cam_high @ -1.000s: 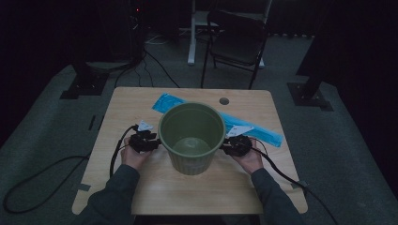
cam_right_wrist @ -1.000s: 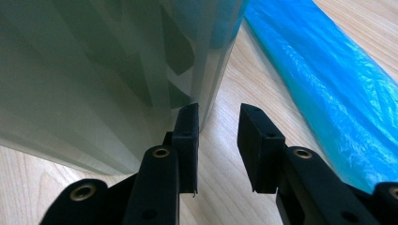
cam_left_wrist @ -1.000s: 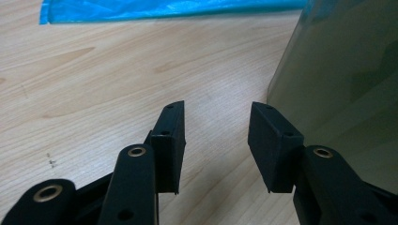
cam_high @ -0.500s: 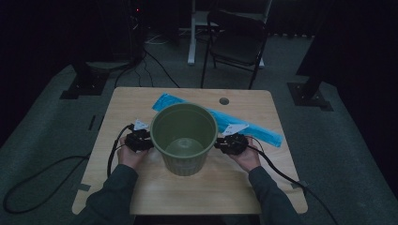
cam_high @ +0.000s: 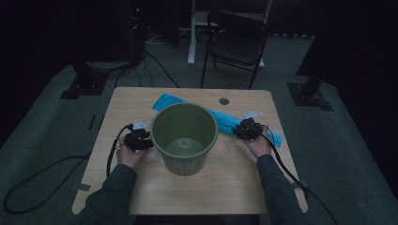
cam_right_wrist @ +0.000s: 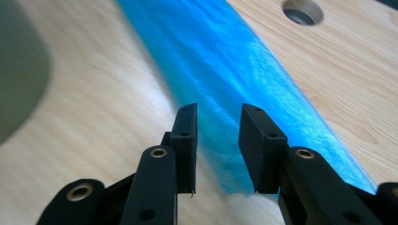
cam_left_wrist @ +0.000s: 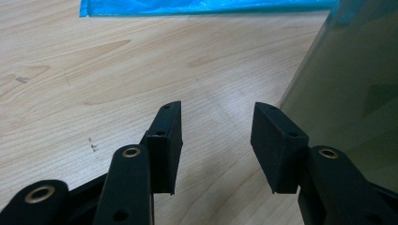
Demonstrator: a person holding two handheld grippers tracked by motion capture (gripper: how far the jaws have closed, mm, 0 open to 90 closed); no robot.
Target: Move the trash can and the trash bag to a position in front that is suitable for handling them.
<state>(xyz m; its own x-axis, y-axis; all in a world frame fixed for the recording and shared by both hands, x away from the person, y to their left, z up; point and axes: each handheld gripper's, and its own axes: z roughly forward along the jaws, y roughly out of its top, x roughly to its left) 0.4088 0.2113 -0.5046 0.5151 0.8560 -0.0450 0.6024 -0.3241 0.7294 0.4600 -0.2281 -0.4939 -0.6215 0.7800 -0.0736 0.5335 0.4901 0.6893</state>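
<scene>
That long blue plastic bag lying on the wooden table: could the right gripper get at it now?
Probably yes: the right gripper hovers open right over the blue plastic bag, nothing between them.

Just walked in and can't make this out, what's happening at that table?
A person at a wooden table holds a pair of tongs in each hand. A green bucket stands upright between them, held by neither. The left tongs sit beside its wall, jaws just opened, nothing between them. The right tongs point at a blue plastic bag lying flat behind the bucket, jaws apart over its near end.
</scene>
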